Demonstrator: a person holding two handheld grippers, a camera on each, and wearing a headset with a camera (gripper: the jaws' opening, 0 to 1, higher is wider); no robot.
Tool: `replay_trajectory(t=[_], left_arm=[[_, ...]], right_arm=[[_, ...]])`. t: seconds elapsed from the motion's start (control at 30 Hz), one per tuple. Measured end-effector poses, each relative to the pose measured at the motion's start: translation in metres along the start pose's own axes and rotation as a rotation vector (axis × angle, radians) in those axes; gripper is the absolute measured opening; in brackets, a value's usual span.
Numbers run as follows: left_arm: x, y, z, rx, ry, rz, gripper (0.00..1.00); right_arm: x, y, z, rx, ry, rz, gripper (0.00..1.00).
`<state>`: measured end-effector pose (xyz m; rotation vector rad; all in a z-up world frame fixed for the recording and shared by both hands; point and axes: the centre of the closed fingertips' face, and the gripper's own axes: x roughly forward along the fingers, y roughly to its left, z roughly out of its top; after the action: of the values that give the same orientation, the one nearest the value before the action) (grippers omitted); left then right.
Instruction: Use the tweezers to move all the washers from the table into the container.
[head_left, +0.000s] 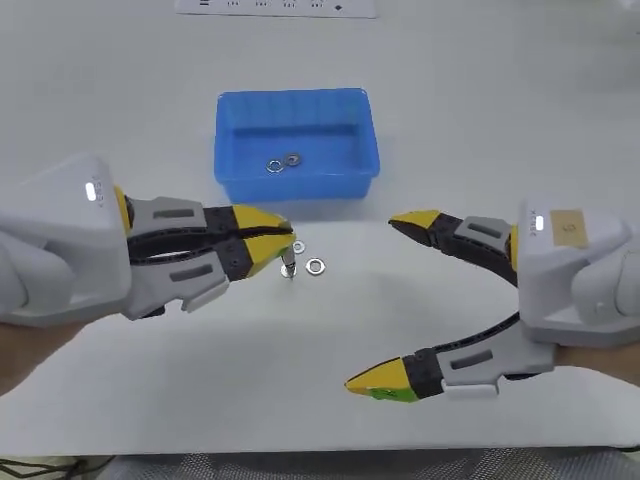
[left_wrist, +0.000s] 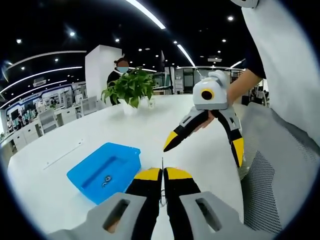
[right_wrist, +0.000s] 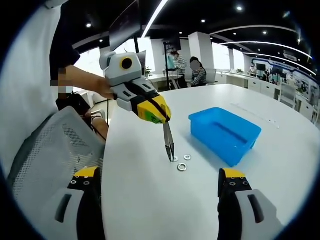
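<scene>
Now the left tongs (head_left: 287, 240), pressed on the tweezers (head_left: 288, 263), set their tips among the washers (head_left: 316, 266) on the table (head_left: 200, 380), at 6 o'clock from the container (head_left: 228, 150); the right tongs (head_left: 369, 300) gape. Next, likely: nip one washer, carry toward 12 o'clock.

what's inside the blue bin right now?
Two washers lie close together on the floor of the blue bin, toward its front left. The rest of the visible floor is bare. The near wall hides a thin strip of floor behind it.
</scene>
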<state>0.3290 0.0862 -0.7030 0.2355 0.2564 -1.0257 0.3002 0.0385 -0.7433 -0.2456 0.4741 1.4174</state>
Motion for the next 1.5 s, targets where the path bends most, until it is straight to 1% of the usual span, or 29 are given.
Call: replay_trajectory(t=[0.07,0.13,0.2,0.23,0.3,0.37,0.4,0.47,0.53,0.63,0.67,0.77,0.8,0.87,0.9,0.97,1.0,1.07,1.13,1.23,1.3,1.33,1.37,1.43,1.5], left_arm=[[0.001,0.001,0.001,-0.003,-0.008,0.001,0.05],[0.000,0.001,0.000,0.011,-0.003,-0.002,0.05],[0.001,-0.002,0.000,0.024,0.004,-0.024,0.05],[0.001,-0.005,0.001,0.029,0.012,-0.044,0.05],[0.003,-0.008,0.001,0.036,0.023,-0.061,0.05],[0.005,-0.007,0.002,0.034,0.032,-0.069,0.05],[0.005,-0.005,0.002,0.032,0.035,-0.062,0.05],[0.005,-0.001,0.002,0.011,0.039,-0.053,0.05],[0.004,0.000,0.001,0.010,0.042,-0.052,0.05],[0.002,0.001,0.001,0.003,0.048,-0.055,0.05],[0.002,0.000,0.000,0.001,0.049,-0.056,0.05],[0.001,0.001,0.000,-0.008,0.047,-0.053,0.05],[0.001,0.001,0.001,-0.008,0.046,-0.055,0.05],[0.001,0.000,0.001,-0.009,0.048,-0.058,0.05],[0.001,0.000,0.001,-0.011,0.047,-0.059,0.05],[0.001,0.000,0.001,-0.018,0.045,-0.057,0.05],[0.001,0.000,0.001,-0.021,0.043,-0.057,0.05],[0.002,-0.002,0.001,-0.021,0.042,-0.063,0.05],[0.003,-0.003,0.002,-0.020,0.041,-0.065,0.05],[0.004,-0.004,0.002,-0.019,0.041,-0.066,0.05],[0.005,-0.006,0.002,-0.007,0.046,-0.073,0.05],[0.005,-0.007,0.002,-0.001,0.049,-0.076,0.05],[0.005,-0.008,0.002,0.001,0.051,-0.078,0.05],[0.005,-0.010,0.002,0.010,0.057,-0.084,0.05],[0.005,-0.010,0.002,0.015,0.060,-0.086,0.05]], right_arm=[[0.000,0.000,0.000,0.002,0.001,0.000,0.98],[0.001,0.000,0.001,0.005,0.000,0.002,0.97],[0.002,0.001,0.002,0.012,-0.005,0.007,0.97],[0.003,0.001,0.002,0.012,-0.005,0.009,0.97],[0.007,0.002,0.003,0.008,-0.004,0.022,0.96],[0.014,0.005,0.006,-0.002,0.005,0.057,0.93],[0.018,0.007,0.008,-0.015,0.010,0.078,0.89],[0.027,0.005,0.014,-0.023,0.001,0.092,0.86],[0.034,0.006,0.018,-0.021,0.003,0.115,0.85],[0.049,0.004,0.024,-0.051,0.015,0.153,0.79],[0.053,0.002,0.024,-0.053,0.019,0.159,0.77],[0.063,-0.007,0.028,-0.054,0.018,0.160,0.61],[0.065,-0.009,0.030,-0.040,0.012,0.163,0.54],[0.068,-0.013,0.034,-0.013,-0.002,0.175,0.44],[0.069,-0.014,0.034,-0.011,-0.001,0.180,0.36],[0.070,-0.013,0.027,-0.025,0.034,0.206,0.24],[0.070,-0.011,0.021,-0.044,0.066,0.229,0.21],[0.071,-0.011,0.016,-0.067,0.091,0.246,0.19],[0.071,-0.011,0.015,-0.088,0.102,0.253,0.19],[0.072,-0.011,0.017,-0.110,0.102,0.260,0.17],[0.073,-0.011,0.017,-0.131,0.110,0.266,0.15],[0.073,-0.010,0.013,-0.171,0.133,0.273,0.14],[0.074,-0.011,0.013,-0.190,0.139,0.269,0.13],[0.074,-0.009,0.013,-0.195,0.139,0.277,0.12],[0.074,-0.009,0.012,-0.218,0.144,0.283,0.12]])
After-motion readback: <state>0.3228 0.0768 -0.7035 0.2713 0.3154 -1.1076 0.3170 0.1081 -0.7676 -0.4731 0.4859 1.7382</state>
